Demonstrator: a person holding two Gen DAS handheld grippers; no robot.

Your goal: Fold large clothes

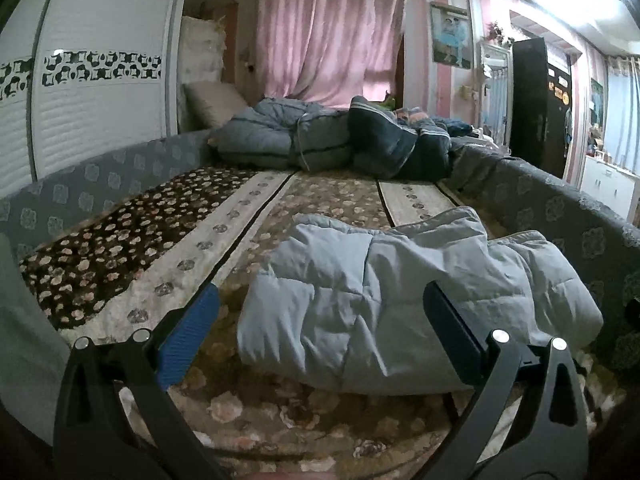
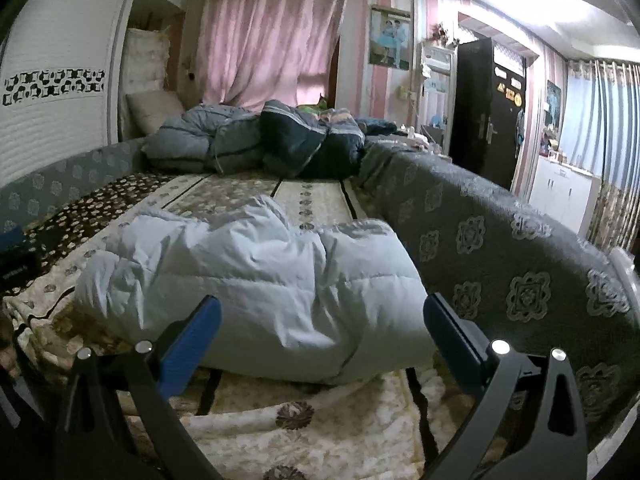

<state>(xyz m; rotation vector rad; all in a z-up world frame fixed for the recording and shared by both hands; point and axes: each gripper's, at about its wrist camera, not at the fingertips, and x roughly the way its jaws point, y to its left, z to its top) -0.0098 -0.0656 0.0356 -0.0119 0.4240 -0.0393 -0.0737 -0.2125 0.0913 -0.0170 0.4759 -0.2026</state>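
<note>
A pale blue padded jacket (image 1: 400, 292) lies folded in a bundle on the flowered bed cover (image 1: 168, 248). It also shows in the right wrist view (image 2: 256, 292). My left gripper (image 1: 320, 312) is open and empty, just short of the jacket's near edge, with its blue fingers (image 1: 188, 340) wide apart. My right gripper (image 2: 320, 324) is open and empty too, hovering at the jacket's near edge. The left gripper shows dimly at the left edge of the right wrist view (image 2: 16, 256).
A pile of grey and dark blue quilts (image 1: 332, 140) lies at the far end of the bed. A grey patterned blanket (image 2: 500, 248) drapes the right side rail. A white wardrobe (image 1: 80, 100) stands on the left, pink curtains (image 1: 328, 40) behind.
</note>
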